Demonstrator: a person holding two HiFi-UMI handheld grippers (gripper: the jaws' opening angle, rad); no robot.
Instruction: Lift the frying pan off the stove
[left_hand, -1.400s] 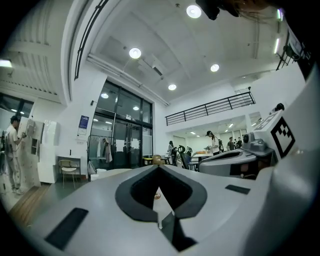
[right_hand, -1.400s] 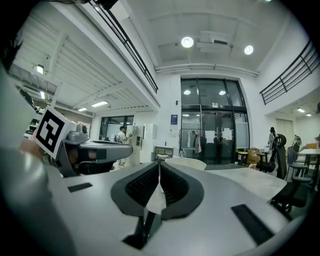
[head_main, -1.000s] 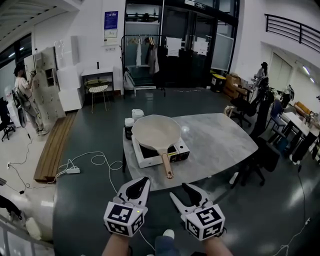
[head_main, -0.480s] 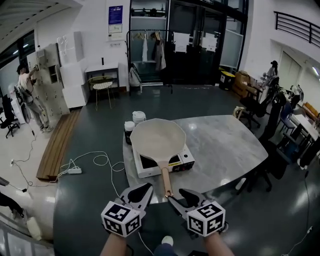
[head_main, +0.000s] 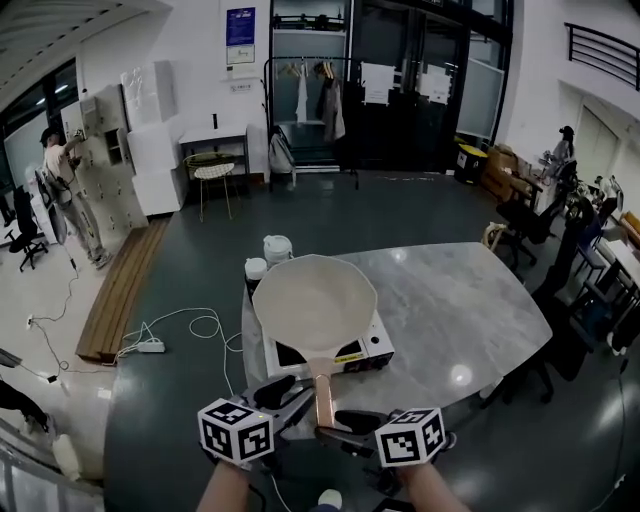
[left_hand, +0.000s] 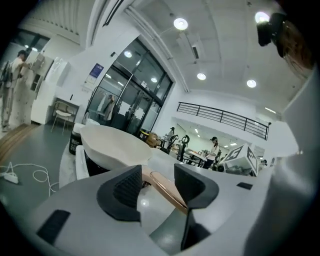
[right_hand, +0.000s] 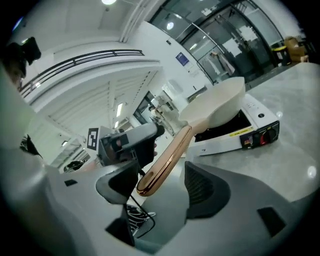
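A cream frying pan (head_main: 315, 297) sits on a white portable stove (head_main: 375, 345) at the near edge of the marble table (head_main: 450, 300). Its copper handle (head_main: 323, 392) points toward me. My left gripper (head_main: 290, 402) comes in from the left with its jaws opening. In the left gripper view the handle (left_hand: 167, 189) runs between the pads without being pressed. My right gripper (head_main: 345, 430) reaches the handle's end from the right, jaws opening wide. In the right gripper view the handle tip (right_hand: 150, 180) lies between its fingers, nearer the left pad, below the pan (right_hand: 215, 102).
Two jars (head_main: 275, 248) stand behind the stove at the table's left corner. A white cable (head_main: 190, 325) loops over the dark floor on the left, near a wooden bench (head_main: 120, 290). Chairs (head_main: 520, 215) stand to the right. A person (head_main: 62, 180) stands far left.
Both grippers have moved forward from below the table edge to either side of the pan handle. The left jaws have gone from shut to open, and the right jaws have widened.
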